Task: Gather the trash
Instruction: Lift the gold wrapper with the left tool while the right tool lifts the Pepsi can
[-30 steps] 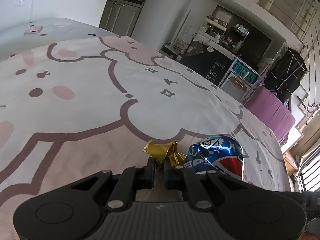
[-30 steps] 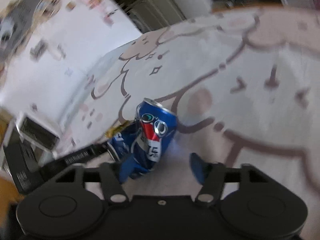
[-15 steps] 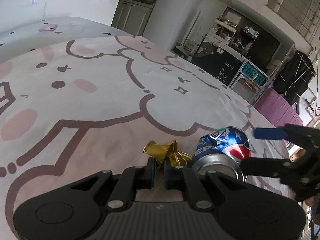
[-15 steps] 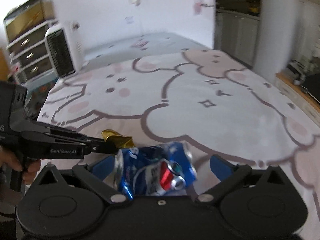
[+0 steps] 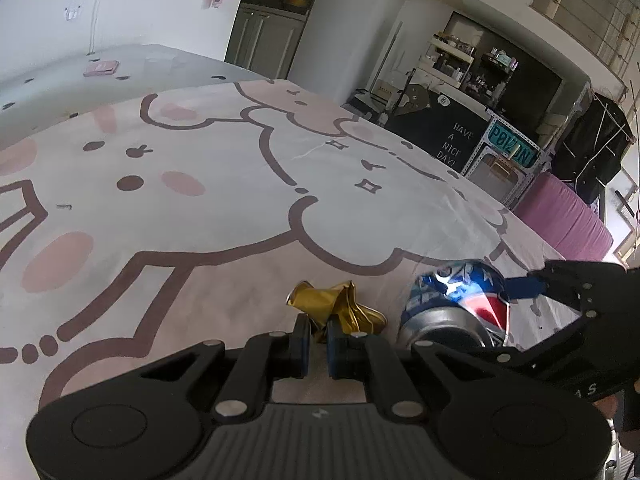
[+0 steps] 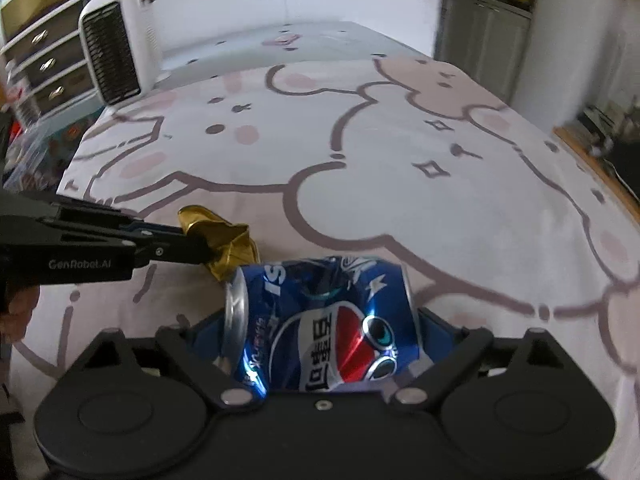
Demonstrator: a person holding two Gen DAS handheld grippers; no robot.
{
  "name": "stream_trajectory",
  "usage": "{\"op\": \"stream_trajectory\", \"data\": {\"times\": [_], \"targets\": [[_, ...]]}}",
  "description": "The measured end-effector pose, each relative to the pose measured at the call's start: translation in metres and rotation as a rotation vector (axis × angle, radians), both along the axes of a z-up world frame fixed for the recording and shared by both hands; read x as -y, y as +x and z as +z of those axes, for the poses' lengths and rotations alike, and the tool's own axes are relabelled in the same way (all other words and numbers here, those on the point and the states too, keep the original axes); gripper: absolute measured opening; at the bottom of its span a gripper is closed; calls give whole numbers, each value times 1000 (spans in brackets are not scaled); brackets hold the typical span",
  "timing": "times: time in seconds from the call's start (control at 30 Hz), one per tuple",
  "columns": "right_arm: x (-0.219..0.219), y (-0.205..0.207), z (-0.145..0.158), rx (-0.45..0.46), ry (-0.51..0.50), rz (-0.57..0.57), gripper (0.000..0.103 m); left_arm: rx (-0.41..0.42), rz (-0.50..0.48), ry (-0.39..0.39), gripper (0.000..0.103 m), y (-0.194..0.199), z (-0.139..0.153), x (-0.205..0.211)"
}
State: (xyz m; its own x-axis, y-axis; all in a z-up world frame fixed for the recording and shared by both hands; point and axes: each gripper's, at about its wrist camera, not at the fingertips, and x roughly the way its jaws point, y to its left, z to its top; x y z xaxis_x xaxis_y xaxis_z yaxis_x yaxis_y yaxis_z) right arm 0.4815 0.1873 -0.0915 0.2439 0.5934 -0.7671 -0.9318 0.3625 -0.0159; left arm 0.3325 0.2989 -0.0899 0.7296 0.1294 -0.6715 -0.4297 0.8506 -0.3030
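A crushed blue Pepsi can (image 6: 328, 320) lies on its side on the cartoon-print bed sheet (image 6: 400, 160). My right gripper (image 6: 320, 328) straddles it end to end. Its jaws are closing and its blue pads sit close to the can's two ends without a clear press. Just left of the can, my left gripper (image 6: 192, 242) is shut on a crumpled gold foil wrapper (image 6: 228, 240). In the left wrist view the wrapper (image 5: 340, 304) sticks out from the shut left gripper (image 5: 318, 330). There the can (image 5: 460, 300) lies to its right, between the fingers of the right gripper (image 5: 516, 320).
A white heater (image 6: 114, 52) and a set of drawers (image 6: 40, 60) stand past the bed's far left corner. A pink bench (image 5: 568, 220) and a black sign board (image 5: 448, 140) stand beyond the right side. A hand (image 6: 16, 312) holds the left gripper.
The right gripper has rolled upright and moved in over the can, which now lies across its open jaws. The left gripper has kept its hold on the gold wrapper and barely moved.
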Motion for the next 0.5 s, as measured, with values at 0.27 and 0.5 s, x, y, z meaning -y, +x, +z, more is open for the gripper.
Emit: {"op": "stream_trajectory", "data": {"times": [0.27,0.5], "targets": [[44,-17,18,-1,77,-160,94,17,-35,49,8,-10,18,29],[91,-46,28,22,114,-276,94,36,-88,72,8,-28,31,67]]}}
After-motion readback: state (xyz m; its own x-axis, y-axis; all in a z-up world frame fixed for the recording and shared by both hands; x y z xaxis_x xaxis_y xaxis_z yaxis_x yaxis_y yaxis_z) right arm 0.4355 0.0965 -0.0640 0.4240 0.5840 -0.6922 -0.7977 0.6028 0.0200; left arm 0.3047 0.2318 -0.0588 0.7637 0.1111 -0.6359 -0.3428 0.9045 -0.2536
